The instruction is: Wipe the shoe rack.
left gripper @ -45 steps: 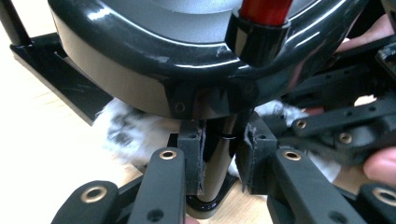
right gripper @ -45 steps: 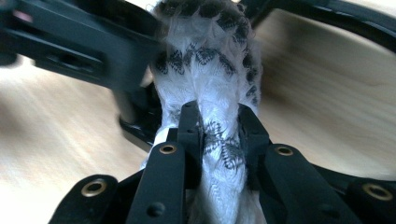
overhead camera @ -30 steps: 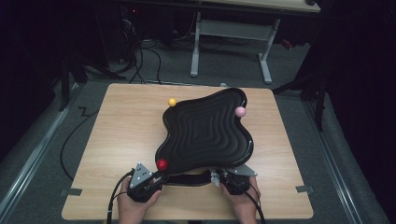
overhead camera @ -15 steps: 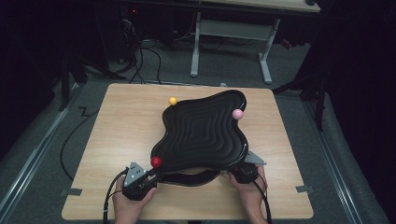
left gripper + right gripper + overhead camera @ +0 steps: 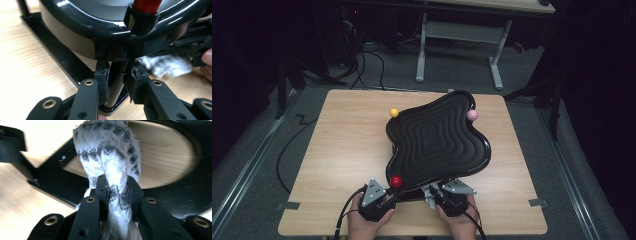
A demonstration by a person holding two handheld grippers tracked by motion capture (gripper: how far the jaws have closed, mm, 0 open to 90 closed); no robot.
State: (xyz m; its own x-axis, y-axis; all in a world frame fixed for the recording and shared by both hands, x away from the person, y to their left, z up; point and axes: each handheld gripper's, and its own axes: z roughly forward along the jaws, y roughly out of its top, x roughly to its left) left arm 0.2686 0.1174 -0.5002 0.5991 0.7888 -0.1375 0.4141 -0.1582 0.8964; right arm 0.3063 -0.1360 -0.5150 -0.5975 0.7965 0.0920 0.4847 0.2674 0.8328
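Note:
A black wavy tray (image 5: 437,140) sits tilted on a black stand on the wooden table (image 5: 337,150). It carries a red ball (image 5: 396,181) at its near corner, a yellow ball (image 5: 394,113) and a pink ball (image 5: 472,115). My left gripper (image 5: 387,198) is at the near edge, under the red ball. In the left gripper view my left gripper (image 5: 117,73) is shut on the stand's post (image 5: 116,90) below the tray rim (image 5: 82,22). My right gripper (image 5: 116,187) is shut on a white patterned cloth (image 5: 110,147), held against the stand's black frame (image 5: 55,182).
The right gripper (image 5: 446,196) works under the tray's near edge, close beside the left one; the cloth (image 5: 165,66) shows to the right of the post. Beyond the table stand a grey desk frame (image 5: 462,45) and loose cables (image 5: 362,60) on the floor.
The right gripper with the cloth went out to the right, then came back left under the tray's near edge. The tray's near corner with the red ball and the left gripper shifted right.

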